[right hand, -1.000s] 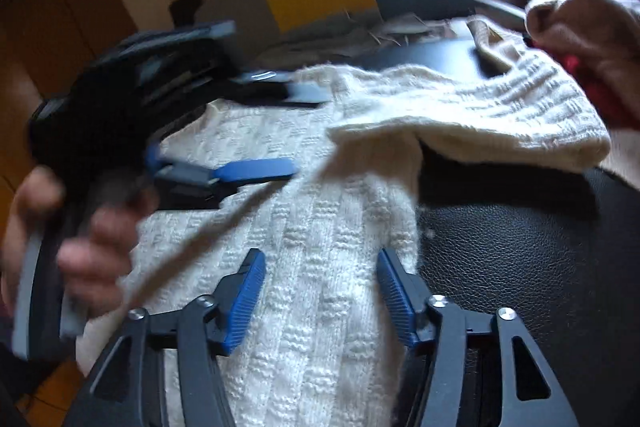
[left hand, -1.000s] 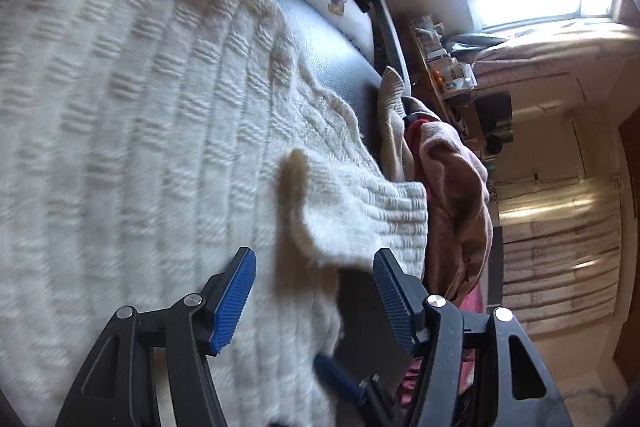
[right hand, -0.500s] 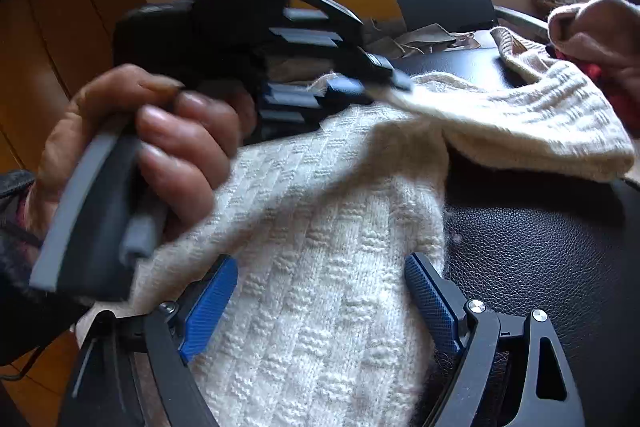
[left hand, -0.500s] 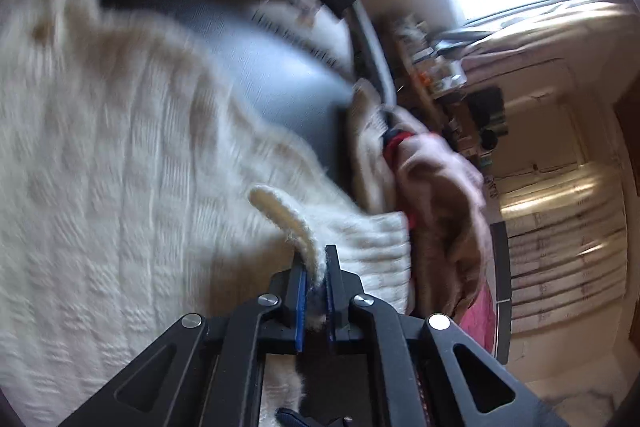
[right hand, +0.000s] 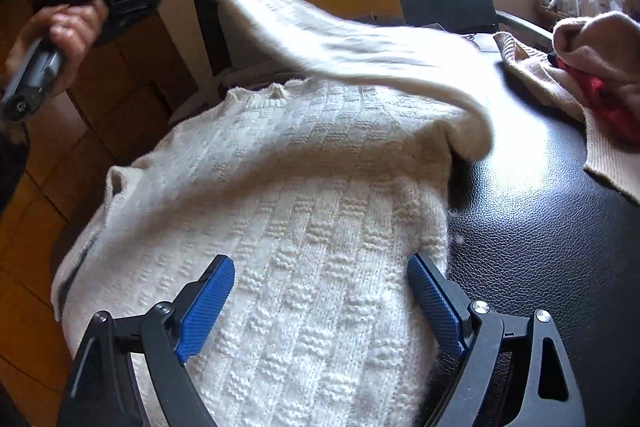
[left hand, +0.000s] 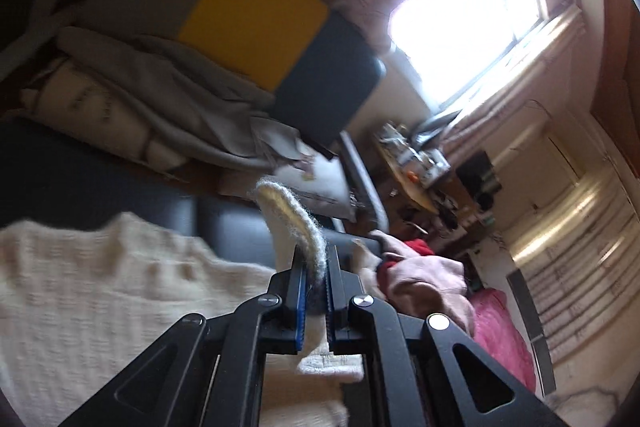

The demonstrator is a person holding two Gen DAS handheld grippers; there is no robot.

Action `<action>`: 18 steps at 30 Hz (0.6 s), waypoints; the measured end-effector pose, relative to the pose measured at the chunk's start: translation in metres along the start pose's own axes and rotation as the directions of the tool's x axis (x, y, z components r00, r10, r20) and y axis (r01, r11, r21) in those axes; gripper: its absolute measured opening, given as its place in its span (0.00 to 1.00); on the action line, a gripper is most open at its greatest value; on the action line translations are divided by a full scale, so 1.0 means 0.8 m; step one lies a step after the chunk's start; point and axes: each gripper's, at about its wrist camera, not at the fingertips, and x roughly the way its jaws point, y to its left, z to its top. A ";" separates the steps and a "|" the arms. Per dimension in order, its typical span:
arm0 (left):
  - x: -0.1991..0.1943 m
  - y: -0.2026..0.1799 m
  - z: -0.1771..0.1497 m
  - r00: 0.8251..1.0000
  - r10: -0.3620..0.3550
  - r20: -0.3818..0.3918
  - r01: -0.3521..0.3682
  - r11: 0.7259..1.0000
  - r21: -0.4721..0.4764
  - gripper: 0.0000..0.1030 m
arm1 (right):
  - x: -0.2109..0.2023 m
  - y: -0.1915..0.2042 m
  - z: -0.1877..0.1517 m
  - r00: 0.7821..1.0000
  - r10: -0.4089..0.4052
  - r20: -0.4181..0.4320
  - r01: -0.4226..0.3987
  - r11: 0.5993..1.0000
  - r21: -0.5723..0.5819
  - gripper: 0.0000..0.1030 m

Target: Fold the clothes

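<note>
Cream cable-knit sweater (right hand: pixel 320 227) lies spread on the black leather seat (right hand: pixel 560 227). Your left gripper (left hand: pixel 316 291) is clamped tight on its sleeve cuff (left hand: pixel 296 219), lifted above the body. Your right gripper (right hand: pixel 320 299) hovers over the knit, jaws wide apart, gripping nothing.

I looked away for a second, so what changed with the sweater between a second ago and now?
The left tool was open over the sleeve; it closed on the cuff and lifted it up and across the sweater. The right tool stayed open over the sweater body, and the pink clothes stayed put.
</note>
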 end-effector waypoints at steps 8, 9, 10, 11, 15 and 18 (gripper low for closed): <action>-0.075 0.099 -0.025 0.996 0.076 0.045 -0.073 0.996 -0.053 0.05 | -0.008 -0.008 0.014 0.998 0.019 -0.054 -0.013 0.995 0.099 0.87; -0.082 0.111 -0.029 0.995 0.084 0.047 -0.081 0.995 -0.061 0.05 | -0.013 -0.018 0.017 0.998 0.038 -0.045 -0.031 0.987 0.155 0.87; -0.086 0.124 -0.034 0.994 0.100 0.040 -0.097 0.993 -0.069 0.05 | -0.016 -0.023 0.019 0.998 0.039 -0.041 -0.031 0.983 0.182 0.87; -0.090 0.137 -0.039 0.993 0.115 0.033 -0.112 0.991 -0.077 0.05 | -0.018 -0.028 0.022 0.999 0.034 -0.038 -0.026 0.979 0.201 0.87; -0.091 0.179 -0.066 0.985 0.173 -0.007 -0.173 0.979 -0.109 0.05 | -0.020 -0.032 0.041 1.000 -0.002 -0.031 0.008 0.977 0.213 0.87; -0.091 0.211 -0.087 0.976 0.216 -0.038 -0.219 0.967 -0.131 0.05 | -0.016 -0.021 0.066 1.000 0.004 -0.007 -0.003 0.980 0.201 0.87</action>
